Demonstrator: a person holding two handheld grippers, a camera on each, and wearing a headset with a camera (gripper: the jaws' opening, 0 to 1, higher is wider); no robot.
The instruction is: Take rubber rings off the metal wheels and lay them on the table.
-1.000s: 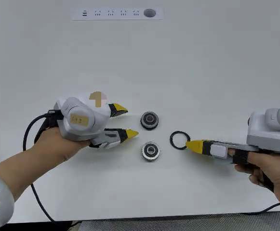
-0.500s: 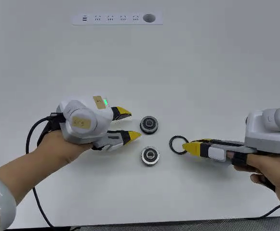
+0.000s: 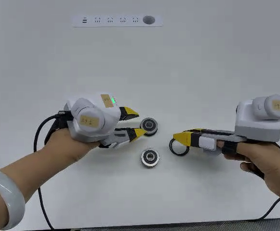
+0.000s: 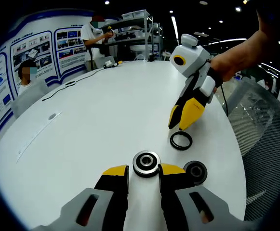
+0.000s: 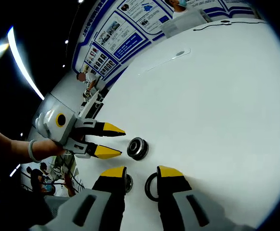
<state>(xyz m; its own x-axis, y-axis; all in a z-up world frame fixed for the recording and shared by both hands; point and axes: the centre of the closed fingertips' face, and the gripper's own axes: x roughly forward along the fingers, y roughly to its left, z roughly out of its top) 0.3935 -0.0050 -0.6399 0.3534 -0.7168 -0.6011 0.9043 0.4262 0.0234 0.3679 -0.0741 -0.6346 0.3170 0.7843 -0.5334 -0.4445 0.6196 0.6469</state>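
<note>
a: in the head view we see the left tongs (image 3: 139,123) spread apart with nothing in them, their yellow tips just short of the far metal wheel (image 3: 149,126).

b: the right tongs (image 3: 178,138) lie side-on there, so we can't judge their gap. their tip hangs over the far edge of the loose rubber ring (image 3: 179,155), which lies flat on the white table (image 3: 226,72). the near metal wheel (image 3: 150,157) sits between the two tongs, closer to us.

a: in the left gripper view our jaws stand wide, the far metal wheel right between the tips; we can't tell if they touch it. the near metal wheel is just outside the right-hand jaw, and the loose rubber ring lies ahead, under the right tongs' tips.

b: in the right gripper view our jaws are parted and empty. the loose rubber ring rests on the table between them, partly hidden by one jaw; the near metal wheel peeks from behind the other. the far metal wheel sits ahead, just beside the left tongs' lower tip.
</note>
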